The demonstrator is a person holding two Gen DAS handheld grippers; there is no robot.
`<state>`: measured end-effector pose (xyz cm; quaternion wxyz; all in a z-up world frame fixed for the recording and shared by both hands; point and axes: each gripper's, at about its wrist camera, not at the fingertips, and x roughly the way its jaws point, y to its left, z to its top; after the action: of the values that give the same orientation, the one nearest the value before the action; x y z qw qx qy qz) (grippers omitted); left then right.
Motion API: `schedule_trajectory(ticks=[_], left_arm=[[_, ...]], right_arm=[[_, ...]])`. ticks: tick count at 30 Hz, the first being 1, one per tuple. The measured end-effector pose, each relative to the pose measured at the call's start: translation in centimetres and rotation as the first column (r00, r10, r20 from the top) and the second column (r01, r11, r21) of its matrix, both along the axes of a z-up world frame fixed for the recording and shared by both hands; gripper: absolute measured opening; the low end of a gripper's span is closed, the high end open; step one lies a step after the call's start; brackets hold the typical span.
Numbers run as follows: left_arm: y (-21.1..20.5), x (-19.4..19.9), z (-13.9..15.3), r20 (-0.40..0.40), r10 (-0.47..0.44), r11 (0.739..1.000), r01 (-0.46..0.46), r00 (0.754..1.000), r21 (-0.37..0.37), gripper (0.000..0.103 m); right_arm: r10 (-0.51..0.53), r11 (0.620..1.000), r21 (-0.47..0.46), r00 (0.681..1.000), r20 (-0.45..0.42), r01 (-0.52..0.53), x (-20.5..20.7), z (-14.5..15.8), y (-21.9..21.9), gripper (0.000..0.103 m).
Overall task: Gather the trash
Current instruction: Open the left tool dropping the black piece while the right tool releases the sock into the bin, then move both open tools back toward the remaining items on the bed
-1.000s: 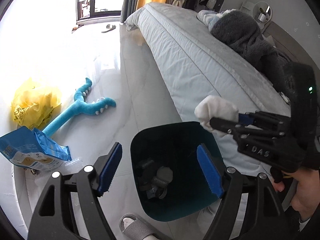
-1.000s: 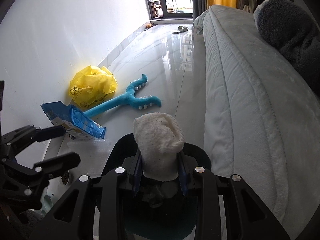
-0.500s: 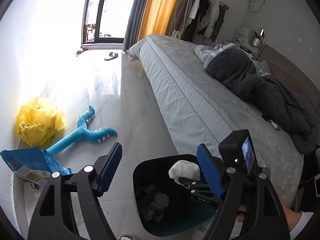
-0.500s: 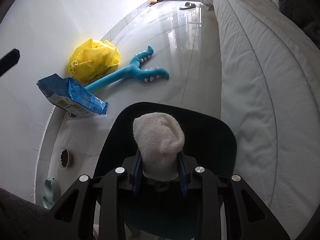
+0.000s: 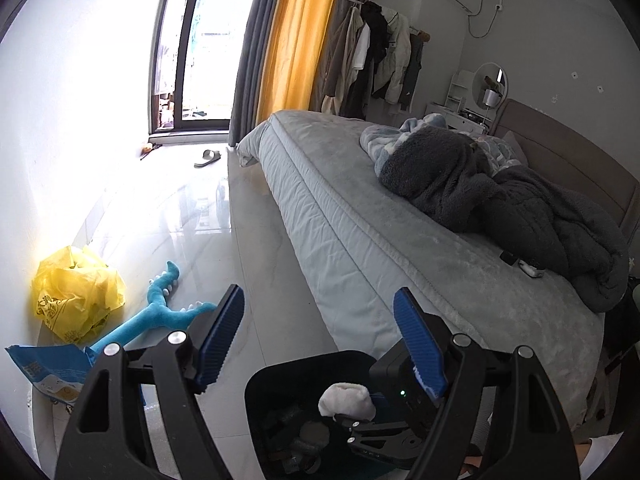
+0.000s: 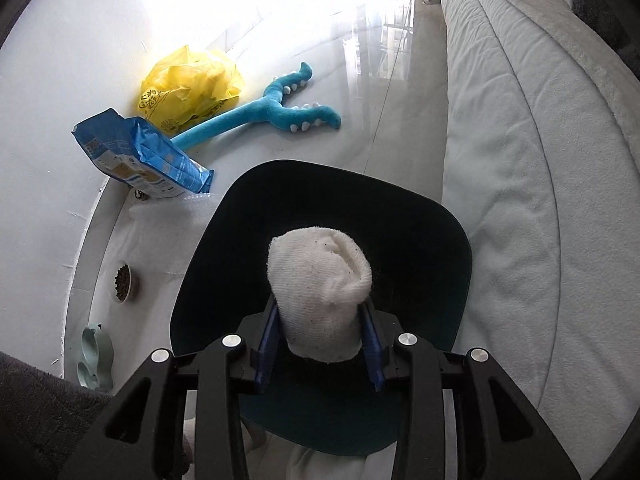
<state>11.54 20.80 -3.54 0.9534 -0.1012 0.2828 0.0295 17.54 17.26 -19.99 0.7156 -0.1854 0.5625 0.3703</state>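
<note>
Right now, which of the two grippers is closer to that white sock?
The right. The right gripper has the white sock between its fingers, over the dark bin; its jaws have just been opening. The left gripper hangs open above, apart from it.

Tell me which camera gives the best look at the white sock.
Right wrist view: the white sock fills the middle, upright between the right claw pads over the dark bin. Left wrist view shows it small, low and partly hidden.
</note>
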Motion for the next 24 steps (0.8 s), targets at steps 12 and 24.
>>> schedule_trajectory(ticks=[12,24], left_arm=[[-2.6,2.4,4.1,0.131,0.008,1.0,-0.012,0.991,0.029,0.08],[-5.7,5.6,4.7,0.156,0.002,0.999,-0.007,0.988,0.035,0.089]], right_arm=[[0.039,0.992,0.118,0.999,0.0,-0.039,0.8,4.5,-2.9,0.058],[0.041,0.944,0.324,0.997,0.071,-0.062,2.2,11.4,-7.2,0.063]])
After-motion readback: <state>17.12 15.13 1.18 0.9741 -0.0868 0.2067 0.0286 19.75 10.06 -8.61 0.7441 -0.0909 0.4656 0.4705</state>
